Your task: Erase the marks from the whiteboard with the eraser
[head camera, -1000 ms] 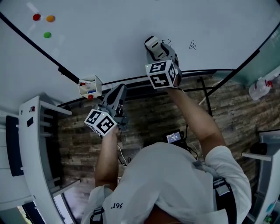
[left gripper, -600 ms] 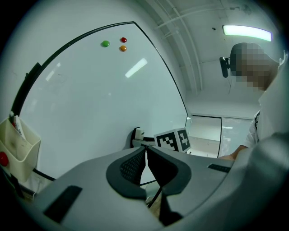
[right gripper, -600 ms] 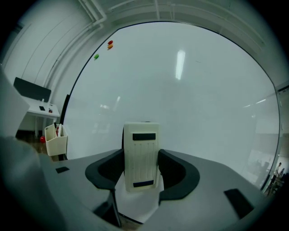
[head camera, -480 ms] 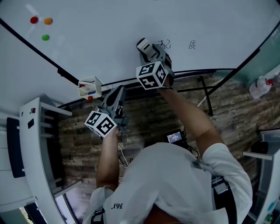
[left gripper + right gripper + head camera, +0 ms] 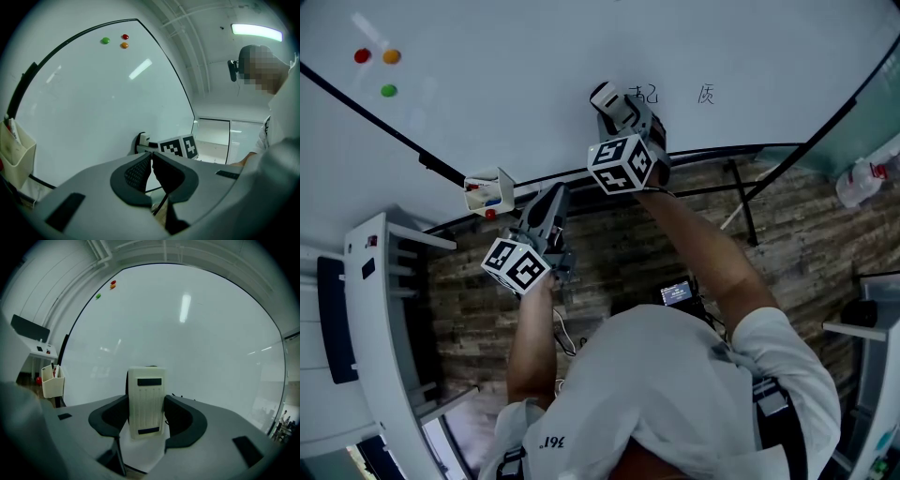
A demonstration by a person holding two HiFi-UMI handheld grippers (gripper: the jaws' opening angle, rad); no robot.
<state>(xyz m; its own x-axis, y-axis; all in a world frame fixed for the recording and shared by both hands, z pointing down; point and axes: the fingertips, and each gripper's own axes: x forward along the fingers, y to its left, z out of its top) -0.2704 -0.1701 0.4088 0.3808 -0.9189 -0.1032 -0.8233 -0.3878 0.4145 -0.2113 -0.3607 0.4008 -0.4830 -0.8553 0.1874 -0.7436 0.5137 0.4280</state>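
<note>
– Right gripper (image 5: 614, 105) is up at the whiteboard (image 5: 534, 47), jaws clamped on the cream eraser (image 5: 607, 96)!

– Its own view confirms it. The right gripper (image 5: 146, 414) has the eraser (image 5: 146, 399) upright between both pads, with two dark bars on its back and its far face turned to the whiteboard (image 5: 197, 324).

– Where on the board?

– Low down, just above the black bottom edge, about midway along it. The nearer mark (image 5: 647, 94) sits just right of the eraser, and the farther mark (image 5: 705, 94) is further right. Both are handwritten characters, too small to read.

– Room to sweep?

– Plenty! It's blank white above and to the left, right out to the top left corner. Up there are a red magnet (image 5: 362, 55), an orange magnet (image 5: 391, 56) and a green magnet (image 5: 388, 91).

– And the other tool?

– The left gripper (image 5: 555, 199) hangs below the bottom edge, off the board. In its own view the left gripper (image 5: 151, 164) has its pads pressed together with nothing between them.

– Anything crowding it?

– A cream pen tray (image 5: 488, 190) hangs at the bottom edge, just left of that gripper, with markers inside.

– Any lettering?

– There's small dark print on the shirt (image 5: 549, 441), upside down, which looks like 361. A white bottle (image 5: 862, 178) far right carries a red label that I can't read.
</note>
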